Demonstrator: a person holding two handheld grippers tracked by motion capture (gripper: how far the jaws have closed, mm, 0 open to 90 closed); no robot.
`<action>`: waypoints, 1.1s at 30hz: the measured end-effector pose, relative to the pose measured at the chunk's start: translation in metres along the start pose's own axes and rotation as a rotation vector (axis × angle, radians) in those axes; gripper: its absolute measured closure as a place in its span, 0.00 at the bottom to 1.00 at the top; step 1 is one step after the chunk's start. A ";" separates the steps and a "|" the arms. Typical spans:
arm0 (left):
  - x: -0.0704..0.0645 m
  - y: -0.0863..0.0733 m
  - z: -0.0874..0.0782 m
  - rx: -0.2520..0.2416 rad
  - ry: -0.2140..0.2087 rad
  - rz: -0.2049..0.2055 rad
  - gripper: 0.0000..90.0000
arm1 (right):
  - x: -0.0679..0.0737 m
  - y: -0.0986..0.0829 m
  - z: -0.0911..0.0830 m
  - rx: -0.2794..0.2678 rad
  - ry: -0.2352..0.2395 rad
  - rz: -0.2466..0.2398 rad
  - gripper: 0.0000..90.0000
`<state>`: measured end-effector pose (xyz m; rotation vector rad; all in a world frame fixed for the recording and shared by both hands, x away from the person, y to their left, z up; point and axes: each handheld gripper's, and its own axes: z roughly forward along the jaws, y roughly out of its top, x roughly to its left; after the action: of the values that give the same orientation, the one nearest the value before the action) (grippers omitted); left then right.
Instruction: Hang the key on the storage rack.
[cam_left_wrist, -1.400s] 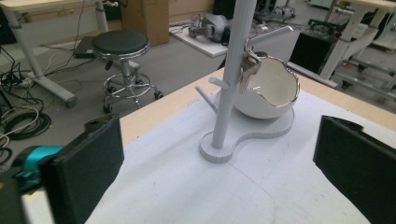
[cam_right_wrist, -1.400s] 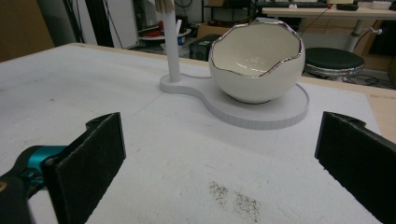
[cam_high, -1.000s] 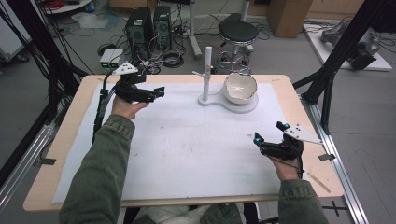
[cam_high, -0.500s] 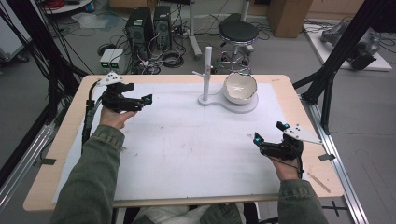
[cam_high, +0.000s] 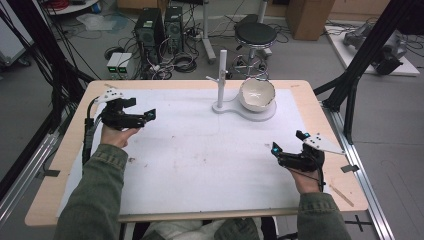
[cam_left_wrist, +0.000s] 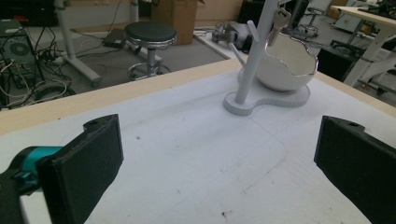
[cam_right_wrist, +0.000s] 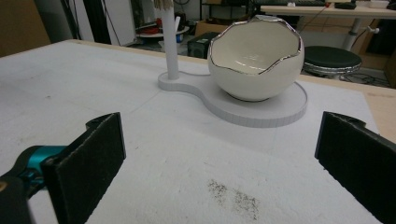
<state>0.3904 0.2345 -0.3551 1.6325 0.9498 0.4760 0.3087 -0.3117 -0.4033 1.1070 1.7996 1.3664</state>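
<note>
A white eggshell-shaped bowl (cam_high: 257, 94) with a jagged silver rim sits on a white stand base (cam_high: 257, 113) at the table's back middle. A white post (cam_high: 221, 75) with short pegs rises from the same base, and a key (cam_left_wrist: 279, 20) hangs from one peg. My left gripper (cam_high: 146, 116) hovers at the table's left side, open and holding nothing, its jaws aimed toward the stand (cam_left_wrist: 266, 100). My right gripper (cam_high: 287, 142) is low at the right front, open with nothing between its jaws, facing the bowl (cam_right_wrist: 254, 58).
A white mat (cam_high: 200, 150) covers most of the wooden table (cam_high: 65, 150). Dark smudges (cam_right_wrist: 233, 198) mark the mat. Beyond the far edge stand a black stool (cam_high: 255, 35), computer towers (cam_high: 160, 25) and cables on the floor. Black frame posts (cam_high: 360, 65) flank the table.
My left gripper has drawn back leftward and toward the person, away from the stand. The right gripper has stayed in place.
</note>
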 end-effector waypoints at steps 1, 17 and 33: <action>0.001 -0.002 -0.001 -0.003 0.005 -0.004 0.02 | 0.000 0.000 0.000 0.001 -0.001 0.000 0.01; 0.014 -0.030 -0.031 -0.032 0.084 -0.051 0.02 | 0.000 0.000 -0.001 0.002 -0.005 0.001 0.01; 0.017 -0.050 -0.058 -0.098 0.201 -0.079 0.02 | -0.001 0.000 -0.001 0.001 -0.018 0.005 0.01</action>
<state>0.3411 0.2855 -0.3880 1.4726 1.1183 0.6310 0.3084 -0.3125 -0.4034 1.1217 1.7862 1.3542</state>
